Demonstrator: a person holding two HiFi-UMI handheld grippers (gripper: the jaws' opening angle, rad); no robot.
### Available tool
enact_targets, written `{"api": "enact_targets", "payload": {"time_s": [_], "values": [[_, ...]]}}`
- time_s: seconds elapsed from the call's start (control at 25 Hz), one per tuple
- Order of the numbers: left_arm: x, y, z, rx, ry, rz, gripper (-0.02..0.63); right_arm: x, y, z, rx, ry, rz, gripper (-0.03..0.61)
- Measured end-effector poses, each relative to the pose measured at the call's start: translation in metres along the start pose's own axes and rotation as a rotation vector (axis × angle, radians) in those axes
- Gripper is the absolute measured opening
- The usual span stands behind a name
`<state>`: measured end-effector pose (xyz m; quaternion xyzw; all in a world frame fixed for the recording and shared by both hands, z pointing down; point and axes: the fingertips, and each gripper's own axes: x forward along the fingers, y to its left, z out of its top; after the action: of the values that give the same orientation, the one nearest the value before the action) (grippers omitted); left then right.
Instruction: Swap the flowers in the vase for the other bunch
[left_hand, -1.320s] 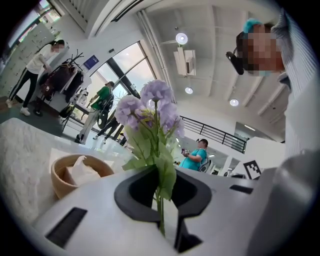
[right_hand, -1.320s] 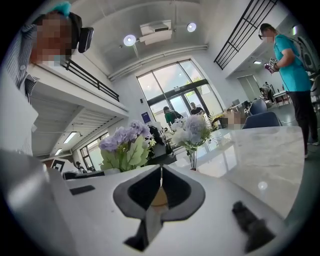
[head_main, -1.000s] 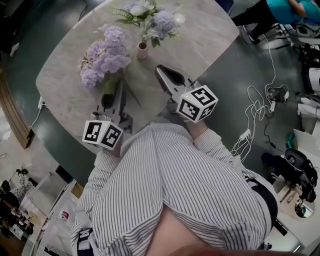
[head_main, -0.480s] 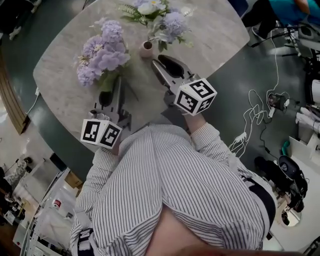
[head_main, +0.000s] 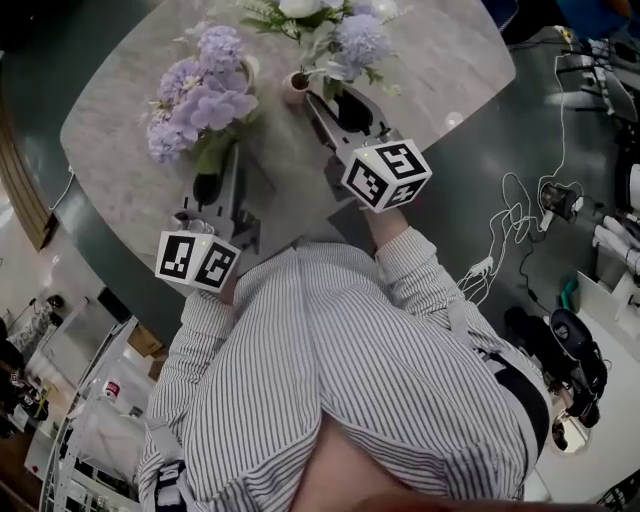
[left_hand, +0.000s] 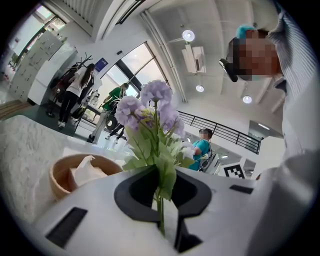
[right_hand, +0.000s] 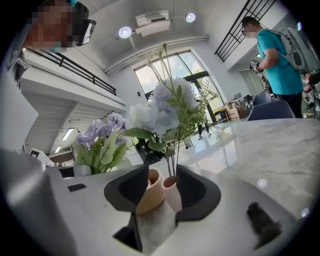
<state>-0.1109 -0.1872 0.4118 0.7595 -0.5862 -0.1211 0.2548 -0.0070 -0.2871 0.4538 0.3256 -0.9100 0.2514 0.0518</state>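
Note:
A small pink vase (head_main: 295, 83) with a tan neck beside it holds a pale blue and white bunch (head_main: 335, 30) at the far side of the marble table (head_main: 120, 150). My right gripper (head_main: 325, 100) reaches up to it. In the right gripper view its jaws (right_hand: 162, 172) are opening, and the vase (right_hand: 172, 192) stands between them, with its bunch (right_hand: 165, 112) rising above. My left gripper (head_main: 225, 160) is shut on the green stems of the purple bunch (head_main: 200, 95), which it holds upright. The stem (left_hand: 160, 205) runs down between the left gripper's (left_hand: 160, 175) closed pads.
A wooden bowl (left_hand: 75, 172) with tissue in it sits on the table behind the purple bunch. The table's curved edge is close to my body. Cables (head_main: 510, 220) lie on the floor to the right. A person in teal (right_hand: 275, 55) stands beyond the table.
My right gripper has moved forward to the vase and its jaws have spread apart around it. The left gripper has kept still with the purple bunch.

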Motion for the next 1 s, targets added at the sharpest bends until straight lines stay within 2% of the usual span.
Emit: {"api": "enact_targets", "payload": {"time_s": [0.36, 1.0], "values": [[0.000, 0.005, -0.004, 0.014, 0.008, 0.021, 0.046, 0.018, -0.002, -0.003, 0.001, 0.008, 0.024, 0.169], [-0.003, 0.014, -0.018, -0.035, 0.058, 0.057, 0.047, 0.040, -0.004, 0.007, 0.016, -0.008, 0.063, 0.167]]}}
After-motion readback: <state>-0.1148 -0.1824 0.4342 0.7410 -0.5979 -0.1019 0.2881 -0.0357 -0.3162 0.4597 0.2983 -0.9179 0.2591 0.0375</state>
